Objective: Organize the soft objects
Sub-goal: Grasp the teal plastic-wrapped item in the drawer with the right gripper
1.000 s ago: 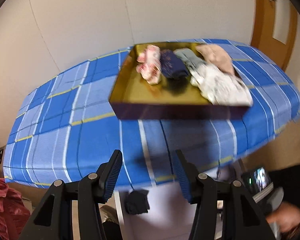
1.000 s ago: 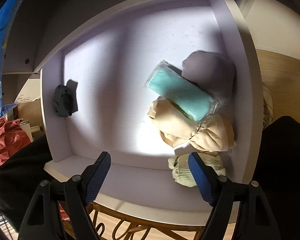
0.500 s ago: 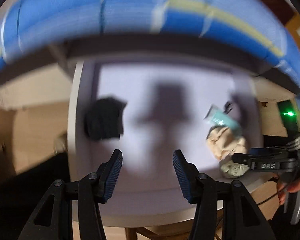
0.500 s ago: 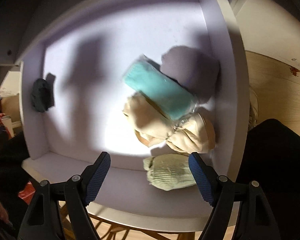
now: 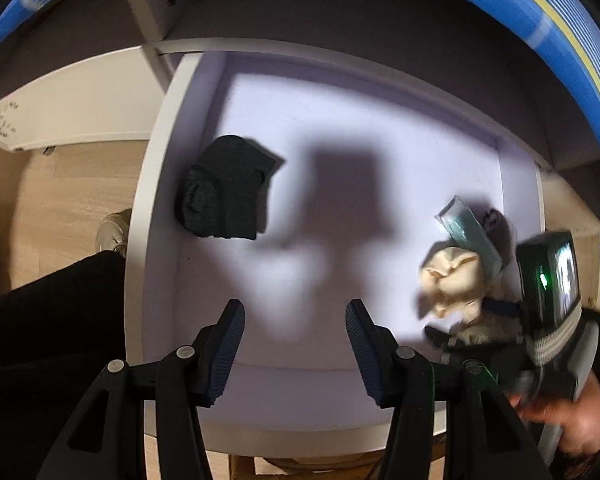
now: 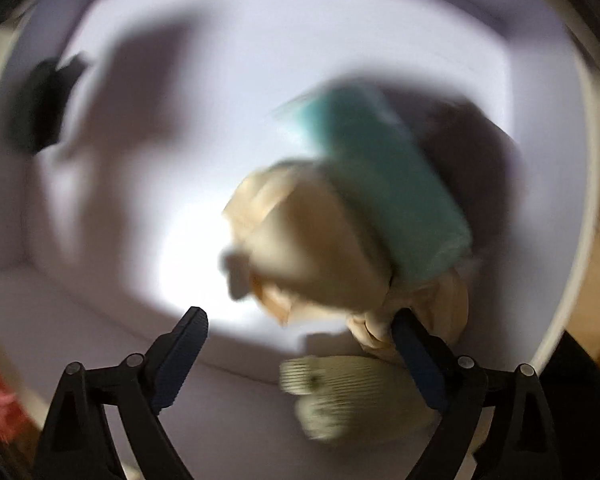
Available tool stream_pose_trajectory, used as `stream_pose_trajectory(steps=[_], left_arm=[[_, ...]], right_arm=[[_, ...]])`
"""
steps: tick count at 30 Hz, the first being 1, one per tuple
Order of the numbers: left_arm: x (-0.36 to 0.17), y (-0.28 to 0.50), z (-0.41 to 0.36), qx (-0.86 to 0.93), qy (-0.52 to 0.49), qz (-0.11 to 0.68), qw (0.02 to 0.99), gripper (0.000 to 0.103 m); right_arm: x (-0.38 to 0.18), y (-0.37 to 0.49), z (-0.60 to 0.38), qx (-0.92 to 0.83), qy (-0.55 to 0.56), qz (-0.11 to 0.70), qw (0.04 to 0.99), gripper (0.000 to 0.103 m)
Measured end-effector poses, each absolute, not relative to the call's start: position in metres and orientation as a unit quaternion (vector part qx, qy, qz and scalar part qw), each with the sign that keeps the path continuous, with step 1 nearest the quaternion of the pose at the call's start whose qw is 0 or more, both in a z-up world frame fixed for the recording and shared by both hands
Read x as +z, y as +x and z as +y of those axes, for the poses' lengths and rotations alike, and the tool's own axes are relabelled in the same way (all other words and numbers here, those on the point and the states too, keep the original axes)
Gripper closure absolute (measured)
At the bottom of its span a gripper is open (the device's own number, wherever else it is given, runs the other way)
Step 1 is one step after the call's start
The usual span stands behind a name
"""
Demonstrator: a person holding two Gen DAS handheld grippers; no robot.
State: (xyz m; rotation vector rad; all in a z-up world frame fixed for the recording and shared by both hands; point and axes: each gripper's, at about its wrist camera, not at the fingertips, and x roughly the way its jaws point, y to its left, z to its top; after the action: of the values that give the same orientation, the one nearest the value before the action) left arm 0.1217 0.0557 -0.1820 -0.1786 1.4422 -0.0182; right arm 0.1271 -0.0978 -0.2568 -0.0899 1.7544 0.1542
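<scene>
A white drawer (image 5: 168, 128) lies open below me. A dark rolled sock (image 5: 224, 188) rests at its left side, blurred in the right wrist view as the dark sock (image 6: 44, 104). On the right lie a cream bundle (image 6: 312, 248), a teal pack in clear wrap (image 6: 384, 196), a greyish lump (image 6: 472, 160) behind them and a pale green ribbed sock (image 6: 348, 392). My left gripper (image 5: 296, 354) hangs open over bare drawer floor, holding nothing. My right gripper (image 6: 300, 356) is low over the pile, its jaws opening, the ribbed sock between them but not pressed.
A blue checked cloth (image 5: 580, 40) hangs over the table edge above the drawer. A dark-clothed leg (image 5: 48, 320) is at the left, wooden floor (image 5: 68, 196) beyond it. The right hand-held device (image 5: 548, 308) stands over the drawer's right side.
The left view swung down from the tabletop box to the open drawer. The right gripper sank closer to the pile and its jaws widened.
</scene>
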Motion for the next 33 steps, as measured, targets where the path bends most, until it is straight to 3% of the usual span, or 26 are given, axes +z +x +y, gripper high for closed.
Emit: stream_pose_trajectory(steps=[5, 12, 15, 23, 26, 29, 33], left_arm=[[-0.182, 0.121, 0.068, 0.008, -0.104, 0.662, 0.743, 0.05], [-0.184, 0.123, 0.064, 0.009, -0.111, 0.667, 0.737, 0.05], [-0.185, 0.123, 0.06, 0.003, -0.108, 0.669, 0.736, 0.05], [-0.183, 0.123, 0.056, -0.007, -0.107, 0.671, 0.734, 0.05], [-0.183, 0.123, 0.057, -0.007, -0.108, 0.672, 0.733, 0.05], [-0.183, 0.124, 0.058, -0.005, -0.112, 0.671, 0.733, 0.05], [-0.184, 0.124, 0.06, 0.001, -0.115, 0.671, 0.732, 0.05]], right_arm=[[-0.229, 0.135, -0.093, 0.121, 0.033, 0.748, 0.652, 0.011], [-0.188, 0.146, -0.149, 0.04, 0.035, 0.714, 0.698, 0.012], [-0.194, 0.142, -0.164, 0.024, 0.044, 0.73, 0.682, 0.022], [-0.221, 0.133, -0.137, 0.041, -0.016, 0.76, 0.648, 0.027], [-0.245, 0.128, -0.117, 0.05, -0.025, 0.782, 0.62, 0.036], [-0.257, 0.126, -0.099, 0.084, -0.003, 0.79, 0.607, 0.036], [-0.234, 0.134, -0.081, 0.158, 0.064, 0.761, 0.626, 0.038]])
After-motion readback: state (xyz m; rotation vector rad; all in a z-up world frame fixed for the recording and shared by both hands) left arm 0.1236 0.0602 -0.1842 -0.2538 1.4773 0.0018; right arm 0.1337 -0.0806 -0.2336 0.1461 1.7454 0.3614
